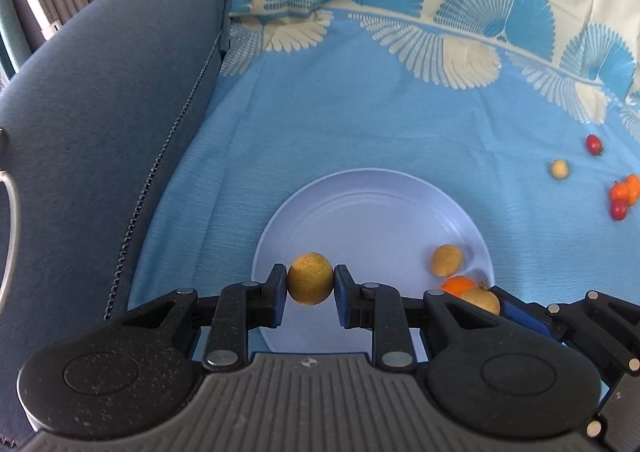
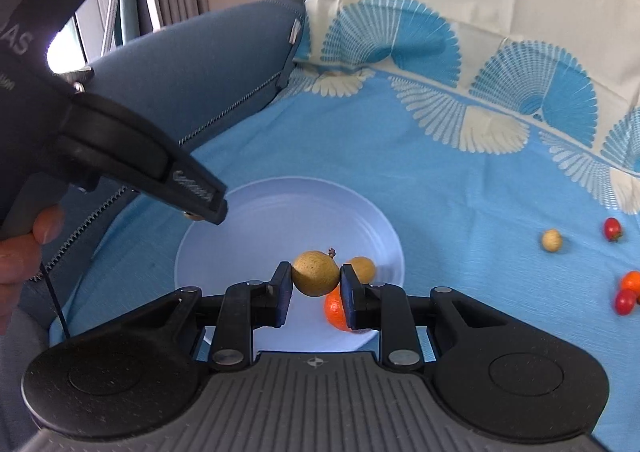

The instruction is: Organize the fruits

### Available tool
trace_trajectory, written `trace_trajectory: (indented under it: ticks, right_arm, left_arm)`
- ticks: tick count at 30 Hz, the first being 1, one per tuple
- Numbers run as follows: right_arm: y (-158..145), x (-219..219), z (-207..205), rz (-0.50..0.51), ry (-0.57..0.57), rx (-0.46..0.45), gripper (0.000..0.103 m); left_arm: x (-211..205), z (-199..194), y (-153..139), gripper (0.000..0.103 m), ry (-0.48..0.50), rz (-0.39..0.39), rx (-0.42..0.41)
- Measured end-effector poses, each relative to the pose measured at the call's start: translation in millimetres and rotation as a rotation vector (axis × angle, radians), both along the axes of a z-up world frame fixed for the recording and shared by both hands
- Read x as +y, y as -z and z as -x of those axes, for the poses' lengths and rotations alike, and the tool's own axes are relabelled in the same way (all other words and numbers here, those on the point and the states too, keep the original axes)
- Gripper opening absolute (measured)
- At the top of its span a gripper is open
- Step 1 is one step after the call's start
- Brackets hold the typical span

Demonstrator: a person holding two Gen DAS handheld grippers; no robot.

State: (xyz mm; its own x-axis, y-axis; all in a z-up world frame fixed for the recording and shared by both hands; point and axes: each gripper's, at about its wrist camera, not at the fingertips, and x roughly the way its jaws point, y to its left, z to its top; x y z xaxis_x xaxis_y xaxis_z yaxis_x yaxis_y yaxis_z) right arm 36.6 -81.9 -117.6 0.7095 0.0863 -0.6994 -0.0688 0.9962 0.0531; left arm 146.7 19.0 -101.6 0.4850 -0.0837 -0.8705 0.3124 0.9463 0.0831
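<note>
We see the left gripper (image 1: 310, 289) clamped on a round yellow-brown speckled fruit (image 1: 310, 278), pads pressing both its sides, held above the near-left part of a pale lilac plate (image 1: 372, 192). The right gripper (image 2: 315, 284) is likewise clamped on a second yellow-brown fruit (image 2: 315, 273) with a short stem stub, held above the same plate.

On the plate we note one loose yellow-brown fruit (image 1: 447, 261) near the right rim and a small orange citrus (image 2: 335, 312) just beside it, partly hidden behind the right gripper's finger.

The plate sits on a blue cloth with a cream fan pattern (image 1: 360, 100). On the cloth, well apart to the right: a pale round fruit (image 1: 559, 169), a red cherry tomato (image 1: 594, 144), and a cluster of orange and red tomatoes (image 1: 623, 196). A blue sofa armrest (image 1: 100, 100) borders the cloth at left.
</note>
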Motion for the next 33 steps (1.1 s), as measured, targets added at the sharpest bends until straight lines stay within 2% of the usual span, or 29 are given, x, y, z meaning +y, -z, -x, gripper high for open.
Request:
trace_trajectory:
  ticks: [11,13,15,16,17,18,19,22,27,33]
  right_arm:
    - [25,2,-23,0.041,-0.023,0.046,0.027]
    - [26,2,-25,0.048,-0.035,0.043,0.027]
    - [25,1,-26,0.052,-0.046,0.038,0.03]
    - [24,1,-26,0.058,-0.046,0.035,0.046]
    - [22,1,-24,0.065,-0.046,0.034,0.057]
    - [18,1,-21,0.071,-0.04,0.024,0.076]
    - [13,1,-17,0.077,-0.035,0.009,0.085]
    - [-1,2,1,0.095,-0.054,-0.015,0.089]
    - [-25,2,42,0.065,-0.021,-0.015,0.098]
    - [-51,5,88,0.064,0.014,-0.043,0.1]
  left_arm:
    - [-6,-19,29,0.028,0.003,-0.06,0.034]
    - [-8,-18,29,0.04,0.007,-0.067,0.031]
    - [-7,-17,25,0.093,0.008,-0.055,0.006]
    - [-6,-14,20,0.101,0.002,-0.044,-0.02]
    - [-4,-10,14,0.103,-0.003,-0.031,-0.051]
    - [-2,-7,10,0.103,-0.002,-0.029,-0.067]
    - [-2,-4,6,0.103,0.005,-0.038,-0.069]
    - [5,12,-2,0.103,-0.015,-0.061,-0.061]
    - [28,57,-19,0.103,-0.046,-0.02,-0.037]
    - [45,102,-36,0.103,-0.067,-0.025,-0.03]
